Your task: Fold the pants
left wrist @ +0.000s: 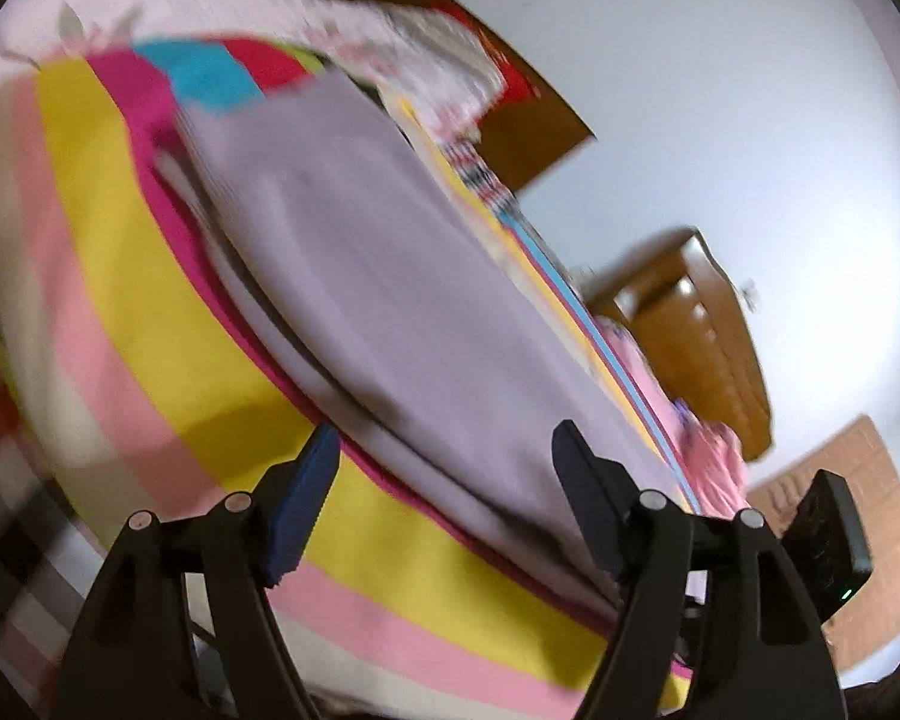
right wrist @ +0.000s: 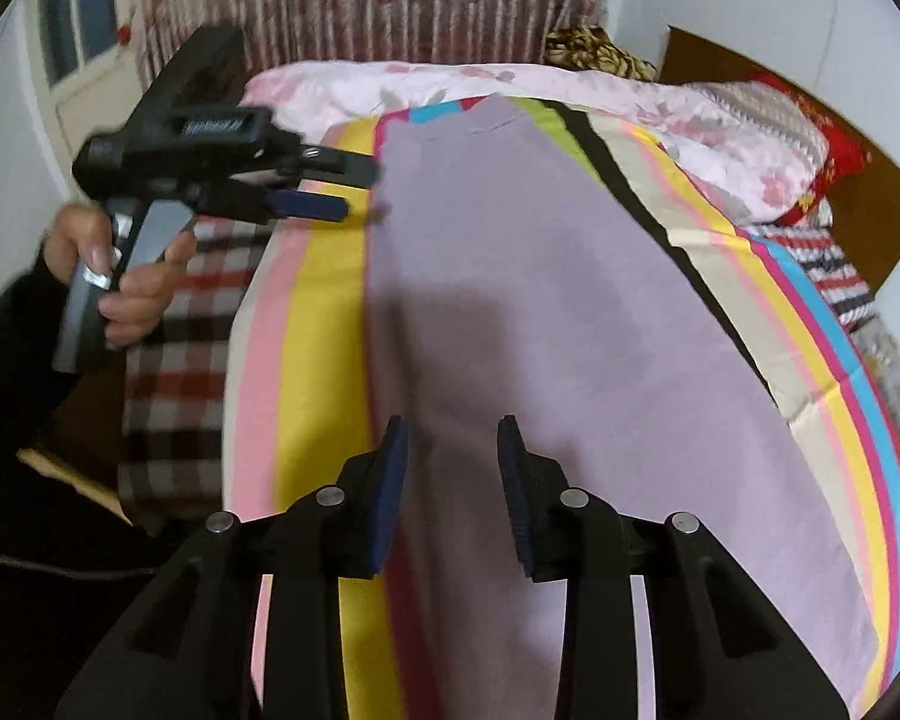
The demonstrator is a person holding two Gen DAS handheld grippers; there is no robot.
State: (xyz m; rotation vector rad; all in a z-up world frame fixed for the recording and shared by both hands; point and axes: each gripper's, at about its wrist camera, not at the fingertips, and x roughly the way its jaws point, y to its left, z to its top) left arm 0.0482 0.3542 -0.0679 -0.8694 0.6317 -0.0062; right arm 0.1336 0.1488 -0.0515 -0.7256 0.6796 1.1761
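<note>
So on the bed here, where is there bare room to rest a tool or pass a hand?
Free: the yellow and pink stripes of the bedsheet, between the lilac pants and the plaid blanket; also the striped band right of the pants. Crowded: the far end, under the floral quilt, and where the left tool hangs.
</note>
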